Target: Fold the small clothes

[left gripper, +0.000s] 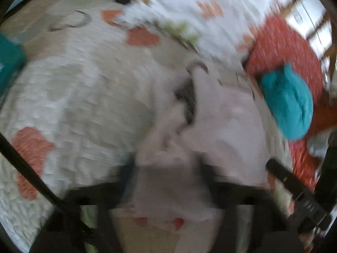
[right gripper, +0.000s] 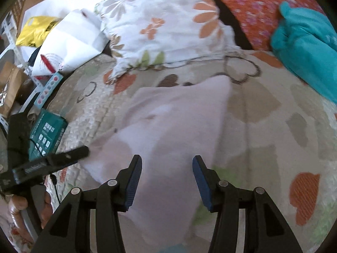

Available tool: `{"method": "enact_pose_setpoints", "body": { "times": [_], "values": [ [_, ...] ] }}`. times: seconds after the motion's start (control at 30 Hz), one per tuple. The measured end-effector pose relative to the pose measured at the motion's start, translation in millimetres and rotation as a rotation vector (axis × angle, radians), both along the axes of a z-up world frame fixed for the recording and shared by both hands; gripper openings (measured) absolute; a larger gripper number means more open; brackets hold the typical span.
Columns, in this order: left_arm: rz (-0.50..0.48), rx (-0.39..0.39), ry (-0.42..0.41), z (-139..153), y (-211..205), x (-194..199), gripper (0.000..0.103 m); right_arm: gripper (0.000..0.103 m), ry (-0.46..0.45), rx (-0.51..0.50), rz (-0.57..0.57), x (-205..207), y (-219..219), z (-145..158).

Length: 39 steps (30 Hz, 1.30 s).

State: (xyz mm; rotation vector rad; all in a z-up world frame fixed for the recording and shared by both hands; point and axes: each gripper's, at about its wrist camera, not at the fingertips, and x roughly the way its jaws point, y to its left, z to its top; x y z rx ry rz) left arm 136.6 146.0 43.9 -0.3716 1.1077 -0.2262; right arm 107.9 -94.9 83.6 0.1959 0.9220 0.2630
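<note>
A pale pink small garment lies on the patterned quilt. My right gripper is open just above its near part, with cloth showing between the blue pads. In the blurred left wrist view, my left gripper is shut on a bunched part of the pink garment and holds it up off the quilt. The left gripper also shows in the right wrist view at the garment's left edge.
A floral pillow and an orange pillow lie at the back. A teal cloth lies at the right, also in the left wrist view. A teal box and bags are at the left.
</note>
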Motion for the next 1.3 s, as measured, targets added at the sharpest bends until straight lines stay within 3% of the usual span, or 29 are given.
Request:
{"method": "enact_pose_setpoints", "body": {
  "times": [0.07,0.2,0.27,0.33,0.5,0.6,0.73,0.8,0.83,1.07,1.3],
  "values": [
    [0.003,0.003,0.008,-3,-6,-6,0.007,0.055,0.0,-0.002,-0.016,-5,-10,-2],
    [0.013,-0.034,-0.036,19,0,-43,0.007,0.055,-0.022,0.006,-0.008,-18,-26,2],
    [0.045,0.012,-0.023,14,6,-49,0.007,0.055,-0.043,0.004,0.014,-18,-23,8],
    [0.061,0.047,0.04,-7,6,-44,0.007,0.055,-0.053,-0.002,0.052,-9,-9,14],
    [0.072,0.013,0.063,-13,5,-41,0.008,0.055,-0.078,-0.063,0.193,28,67,25],
    [0.07,0.006,0.067,-14,4,-40,0.008,0.055,-0.042,-0.108,0.283,49,115,15],
    [0.068,-0.015,0.076,-13,8,-39,0.009,0.054,0.001,-0.307,0.338,75,171,-15],
    [0.072,-0.038,0.086,-13,12,-42,0.01,0.036,0.026,-0.378,0.348,83,183,-31],
    [0.076,-0.054,0.091,-14,14,-43,0.01,0.005,0.045,-0.398,0.35,87,185,-36],
    [0.115,-0.112,0.124,-19,23,-44,0.01,0.005,-0.013,-0.273,0.235,115,176,-3],
    [0.107,-0.051,0.124,-17,16,-43,0.01,0.005,0.057,-0.267,0.241,147,206,-39]
  ]
}}
